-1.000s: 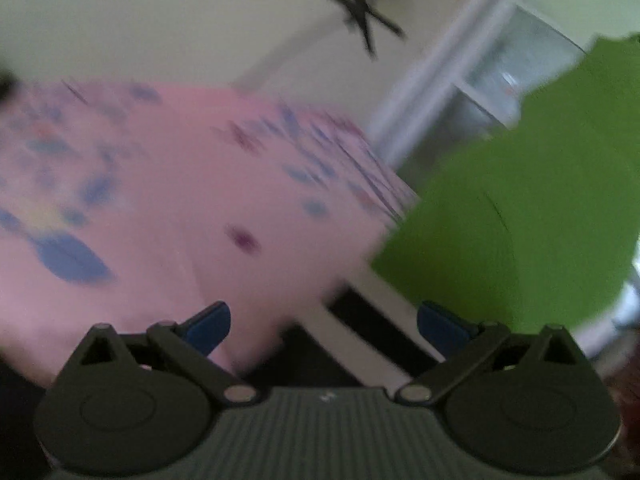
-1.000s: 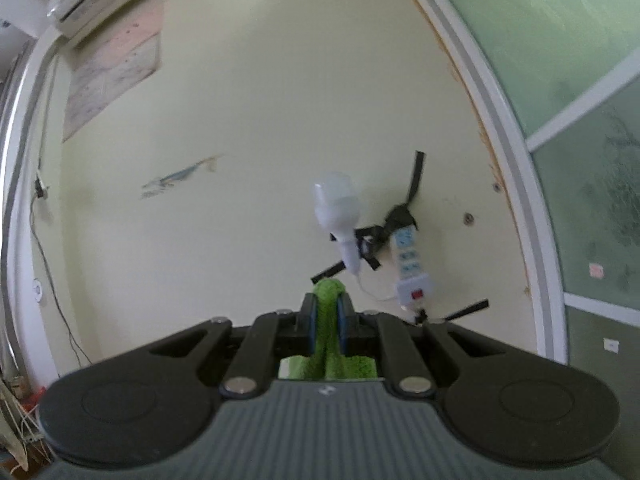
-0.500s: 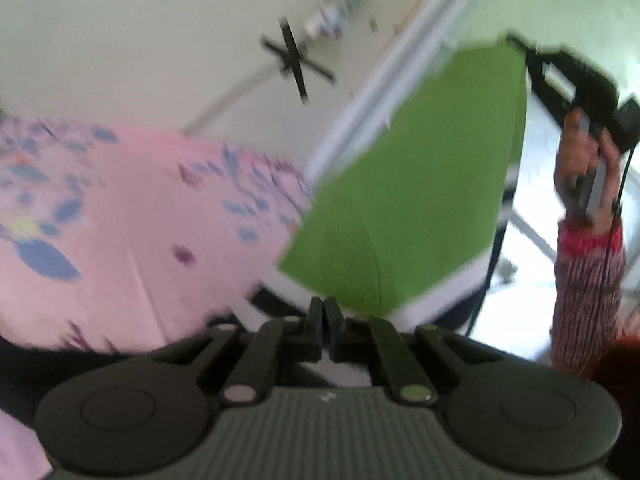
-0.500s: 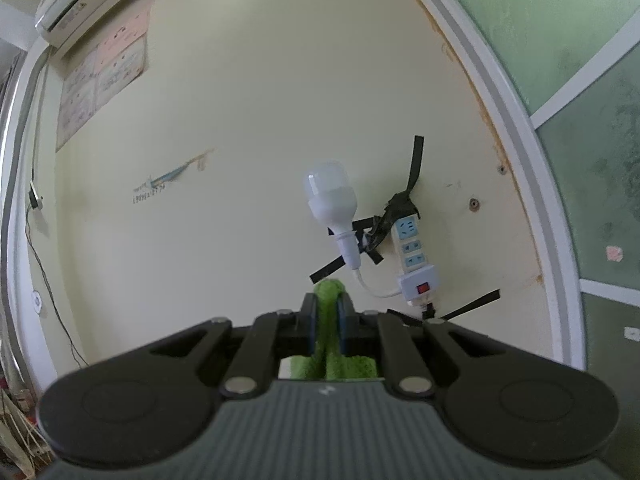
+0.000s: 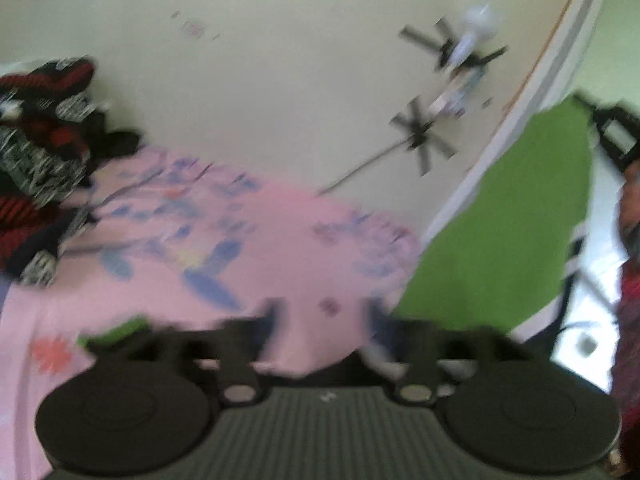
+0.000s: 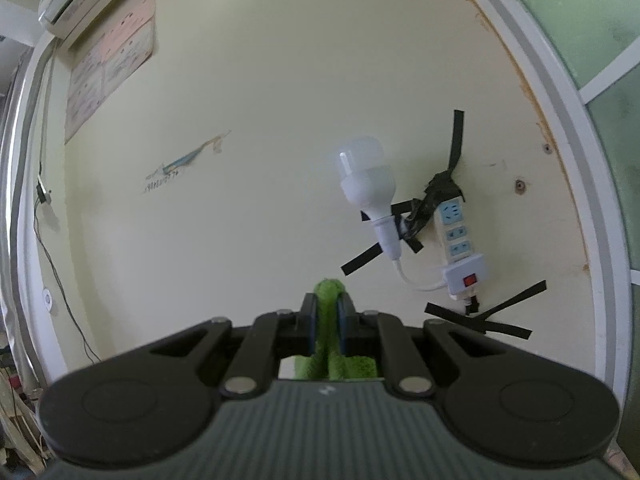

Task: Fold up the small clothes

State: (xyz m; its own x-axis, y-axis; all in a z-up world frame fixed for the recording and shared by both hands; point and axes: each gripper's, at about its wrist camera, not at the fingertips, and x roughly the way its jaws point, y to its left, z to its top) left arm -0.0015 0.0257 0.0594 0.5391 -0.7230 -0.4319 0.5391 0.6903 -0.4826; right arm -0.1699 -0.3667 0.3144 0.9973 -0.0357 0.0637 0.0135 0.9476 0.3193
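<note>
A green garment hangs in the air at the right of the left wrist view, over the edge of a pink flowered bed sheet. Its top corner is pinched by my right gripper, seen there as a dark blurred shape. In the right wrist view, my right gripper is shut on a fold of this green cloth, in front of a wall. My left gripper is blurred and its jaws are opening. Nothing lies between them, and the garment hangs just to their right.
A pile of black, red and white clothes lies at the bed's far left. A small green piece sits by the left finger base. A person's red patterned sleeve is at the right edge. A bulb and power strip are taped to the wall.
My left gripper shut at the green garment's lower edge, then opened again without it and swung left, so the garment now hangs further right. My right gripper kept its grip and drifted slightly.
</note>
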